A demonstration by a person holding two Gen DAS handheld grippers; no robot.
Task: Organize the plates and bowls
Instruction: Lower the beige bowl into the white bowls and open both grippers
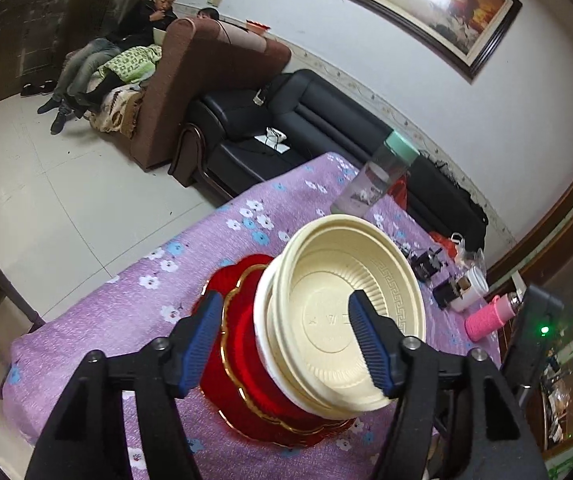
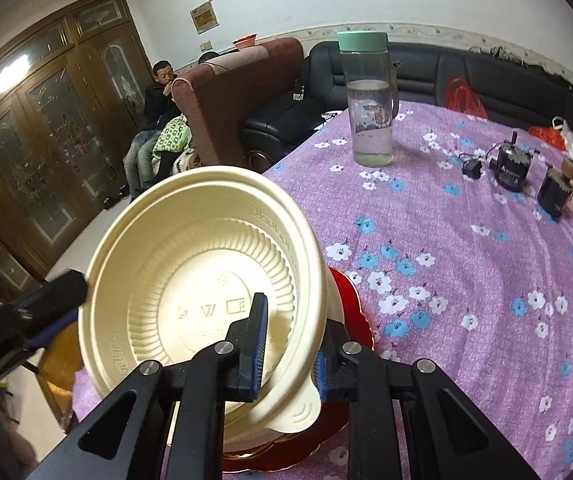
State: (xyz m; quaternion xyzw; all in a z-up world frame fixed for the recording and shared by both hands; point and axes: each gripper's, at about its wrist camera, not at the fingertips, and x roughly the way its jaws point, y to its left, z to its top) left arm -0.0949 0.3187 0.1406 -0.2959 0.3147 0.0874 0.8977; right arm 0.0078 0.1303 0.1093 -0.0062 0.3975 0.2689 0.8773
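1. We saw a white wall [image 1: 366,80] with a patterned border strip and a large framed painting [image 1: 398,4] hanging on it.
2. We noted a pale tiled floor [image 1: 46,200].
3. A black leather sofa [image 1: 286,128] stood along the wall, just beside a brown armchair [image 1: 190,80].
4. We saw tall wooden doors [image 2: 46,120] with decorated glass panels, a light glaring off them.
5. A purple flowered tablecloth [image 2: 466,260] covered the table.

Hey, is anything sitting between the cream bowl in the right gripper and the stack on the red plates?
Nothing visible. The right gripper is shut on the rim of the top cream bowl, which already nests on the bowl stack standing on the red plates. The left gripper is open, its fingers straddling the stack's side.
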